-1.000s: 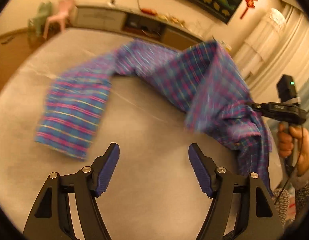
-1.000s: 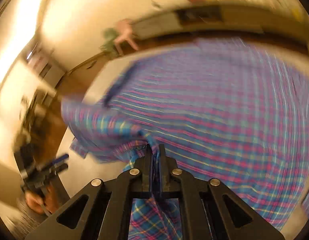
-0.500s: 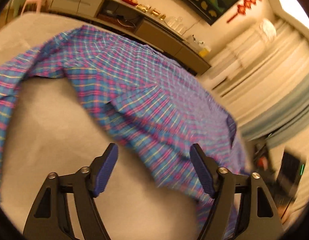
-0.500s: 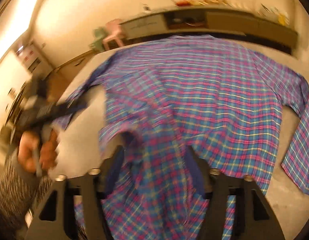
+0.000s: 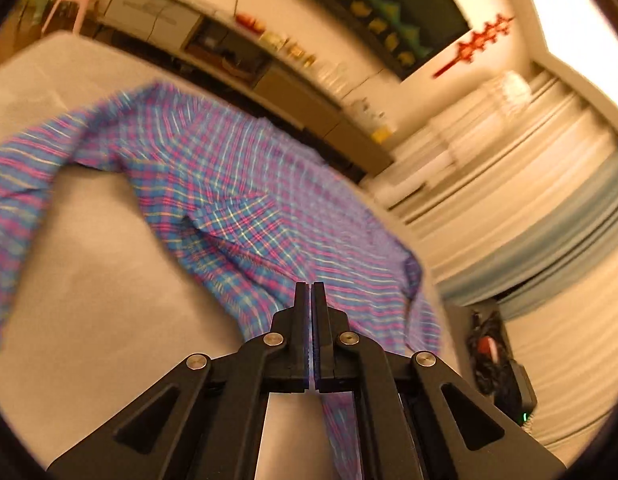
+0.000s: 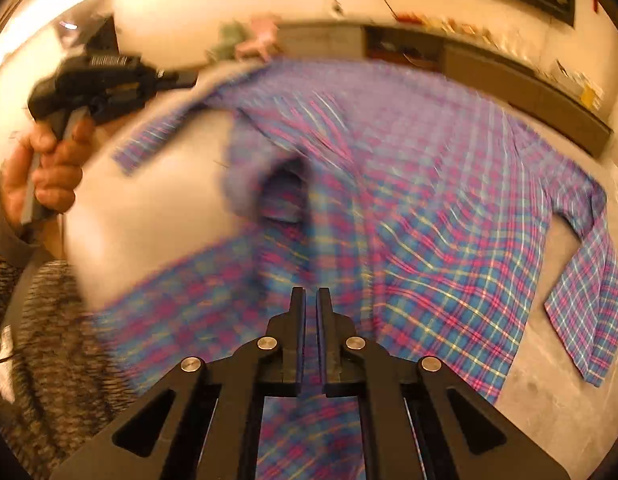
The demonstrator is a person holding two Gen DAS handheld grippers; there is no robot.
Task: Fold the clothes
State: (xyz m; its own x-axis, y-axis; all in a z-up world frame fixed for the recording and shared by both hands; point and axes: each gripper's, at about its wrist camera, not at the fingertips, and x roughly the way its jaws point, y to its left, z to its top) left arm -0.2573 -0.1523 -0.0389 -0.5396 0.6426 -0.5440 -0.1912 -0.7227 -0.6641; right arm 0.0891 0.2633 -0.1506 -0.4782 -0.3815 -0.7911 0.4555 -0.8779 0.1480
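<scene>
**Ana:** Left wrist view first: where is the shirt (image 5: 245, 208)?

**Ben:** Spread across the pale table (image 5: 89, 280), one sleeve (image 5: 25, 184) trailing to the left, the near hem drawn up to the left gripper (image 5: 311, 296). Its jaws are pressed together on that hem, and cloth hangs beneath them.

**Ana:** And the right gripper (image 6: 311, 300)?

**Ben:** Nearly closed, a thin slit showing, with plaid cloth beneath and behind it. It seems to pinch the fabric, but I cannot tell for certain.

**Ana:** How should this step go?

**Ben:** I'd lift both held edges level and together, keeping the body taut so no crease gets trapped, and let the far sleeve (image 6: 589, 308) lie flat.

**Ana:** Changed from half a second ago?

**Ben:** Both grippers stood wide open then; now both have closed.
</scene>
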